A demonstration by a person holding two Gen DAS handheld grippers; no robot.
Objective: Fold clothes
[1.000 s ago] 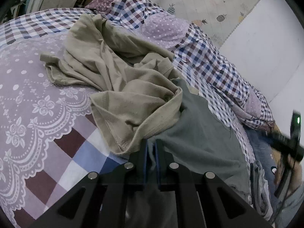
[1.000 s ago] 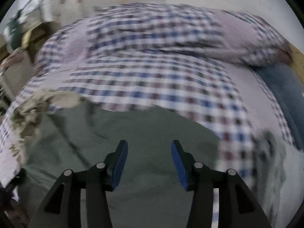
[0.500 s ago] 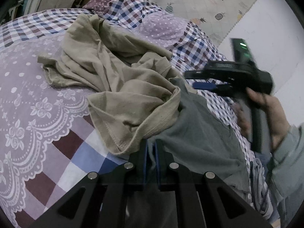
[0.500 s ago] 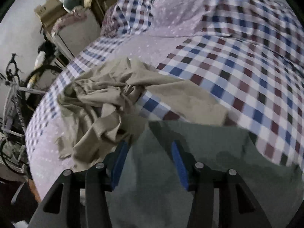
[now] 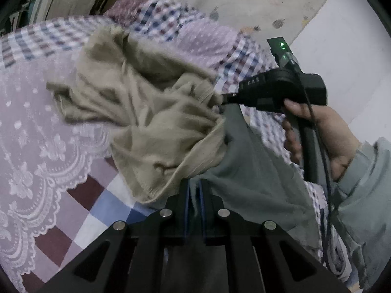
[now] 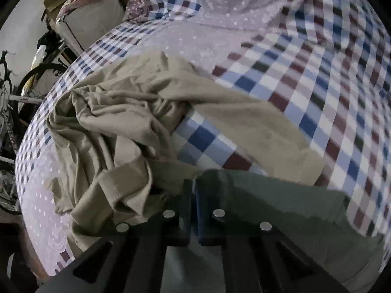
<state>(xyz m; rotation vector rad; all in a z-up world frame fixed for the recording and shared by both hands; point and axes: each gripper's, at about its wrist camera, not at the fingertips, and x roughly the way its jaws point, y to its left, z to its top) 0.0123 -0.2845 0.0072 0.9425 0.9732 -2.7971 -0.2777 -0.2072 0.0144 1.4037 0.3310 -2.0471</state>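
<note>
A grey-green garment [image 5: 256,171] lies on the bed, partly under a crumpled beige garment [image 5: 146,122]. My left gripper [image 5: 194,195] is shut on the near edge of the grey-green garment. The right gripper [image 5: 221,100], held in a person's hand [image 5: 325,134], has its tip at the far edge of the same garment, where the beige cloth overlaps it. In the right wrist view my right gripper [image 6: 194,195] is shut on the grey-green garment [image 6: 281,210], with the beige garment [image 6: 122,134] bunched just to its left.
The bed is covered with a checked and lilac dotted quilt [image 5: 36,134] with lace trim. A pillow or bundled bedding [image 5: 202,39] lies at the far side. Boxes [image 6: 80,14] and a bicycle [image 6: 14,90] stand beyond the bed's left edge.
The right gripper moved down to the far edge of the grey-green garment and went from open to shut on it. The left gripper stayed shut on the near edge.
</note>
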